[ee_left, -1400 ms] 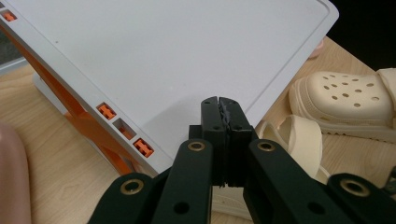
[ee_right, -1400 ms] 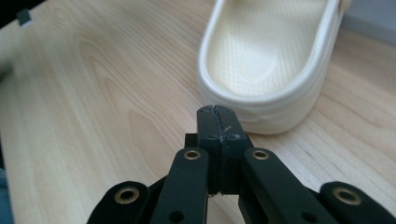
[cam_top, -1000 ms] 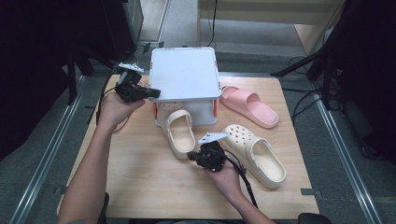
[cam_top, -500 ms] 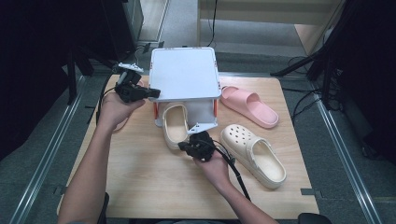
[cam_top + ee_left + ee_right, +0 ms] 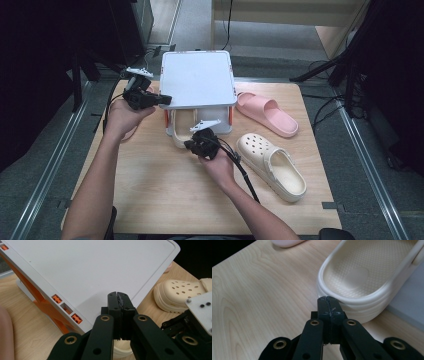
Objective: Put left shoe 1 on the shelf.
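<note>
Since the earlier frames, the right gripper (image 5: 192, 145) had travelled toward ten o'clock across the desk (image 5: 150, 200), and the cream clog (image 5: 181, 131) had slid with it, so that its toe end now lay under the raised lid of the white box (image 5: 198, 79); the left gripper (image 5: 162, 99) had kept its place at the lid's nine o'clock edge. Both pairs of jaws were fully closed with nothing between them. In the right gripper view the closed tips touched the heel rim of the cream clog (image 5: 352, 282), so the step in hand seemed to be pushing it into the box, not gripping it. The clog's long axis ran from six to twelve o'clock in the high view, toe toward twelve o'clock, heel still outside at six. To do this well, I judge the push should stay low on the heel and straight along that axis, because a push to one side could turn the clog against the orange frame (image 5: 46, 306). The left jaws should hold the lid up, tilted, until the heel passes. The second cream clog (image 5: 272, 165) lay at four o'clock of the box and the pink slipper (image 5: 266, 113) at three o'clock, both apart from it.
</note>
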Demonstrator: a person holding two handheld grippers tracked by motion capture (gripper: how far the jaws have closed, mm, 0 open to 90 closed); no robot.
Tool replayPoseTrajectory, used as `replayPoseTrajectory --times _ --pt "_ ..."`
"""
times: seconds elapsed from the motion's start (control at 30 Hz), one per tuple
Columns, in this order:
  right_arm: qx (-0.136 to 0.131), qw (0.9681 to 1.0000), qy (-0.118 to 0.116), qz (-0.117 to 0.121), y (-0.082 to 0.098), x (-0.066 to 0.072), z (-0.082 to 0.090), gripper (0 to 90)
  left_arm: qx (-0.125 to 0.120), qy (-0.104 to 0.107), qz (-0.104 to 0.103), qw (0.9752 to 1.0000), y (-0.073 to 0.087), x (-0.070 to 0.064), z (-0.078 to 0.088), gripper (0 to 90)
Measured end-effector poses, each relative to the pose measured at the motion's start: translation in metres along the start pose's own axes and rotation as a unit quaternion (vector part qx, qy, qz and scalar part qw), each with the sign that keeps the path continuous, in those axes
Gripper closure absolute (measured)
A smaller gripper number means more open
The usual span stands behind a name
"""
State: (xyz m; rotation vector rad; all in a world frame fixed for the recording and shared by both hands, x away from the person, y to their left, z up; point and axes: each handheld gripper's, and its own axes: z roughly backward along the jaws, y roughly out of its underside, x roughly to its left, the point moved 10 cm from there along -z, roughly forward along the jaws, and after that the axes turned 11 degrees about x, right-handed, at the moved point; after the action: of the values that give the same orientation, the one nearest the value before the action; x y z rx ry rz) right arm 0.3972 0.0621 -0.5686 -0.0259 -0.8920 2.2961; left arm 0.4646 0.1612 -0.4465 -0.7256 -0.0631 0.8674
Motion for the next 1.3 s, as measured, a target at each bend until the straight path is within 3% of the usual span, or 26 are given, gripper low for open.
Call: replayPoseTrajectory --times 0.1,0.17,0.57,0.73,0.9,1.0,1.1,1.3 --pt "0.002 0.9999 0.015 -0.002 -0.006 -0.006 -0.005 90.0 0.000 0.001 0.001 1.0000 0.000 0.000 0.000 89.8" --pt "-0.001 1.0000 0.004 -0.007 -0.011 -0.006 -0.007 90.0 0.000 0.002 0.001 1.0000 0.000 0.000 0.000 89.8" --pt "-0.008 0.9997 0.019 -0.012 -0.030 -0.015 -0.022 90.0 -0.001 0.003 0.003 1.0000 0.000 0.000 0.000 89.8" --pt "-0.003 0.9998 0.011 -0.019 -0.032 -0.013 -0.025 90.0 -0.002 0.000 0.002 1.0000 0.000 0.000 0.000 89.8" --pt "-0.005 1.0000 -0.003 -0.007 -0.024 -0.004 -0.008 90.0 -0.002 -0.002 0.005 1.0000 0.000 0.000 0.000 89.3" --pt "-0.011 0.9998 -0.014 0.002 -0.017 0.002 0.007 90.0 -0.001 0.000 0.013 0.9999 -0.001 -0.002 0.002 81.4" --pt "-0.016 0.9996 -0.021 0.008 -0.010 0.004 0.023 90.0 -0.003 0.001 0.014 0.9999 -0.002 -0.010 0.005 70.7" --pt "-0.029 0.9991 -0.025 0.020 0.001 0.006 0.050 85.4 0.007 0.009 0.000 0.9999 0.000 -0.030 0.009 60.4"
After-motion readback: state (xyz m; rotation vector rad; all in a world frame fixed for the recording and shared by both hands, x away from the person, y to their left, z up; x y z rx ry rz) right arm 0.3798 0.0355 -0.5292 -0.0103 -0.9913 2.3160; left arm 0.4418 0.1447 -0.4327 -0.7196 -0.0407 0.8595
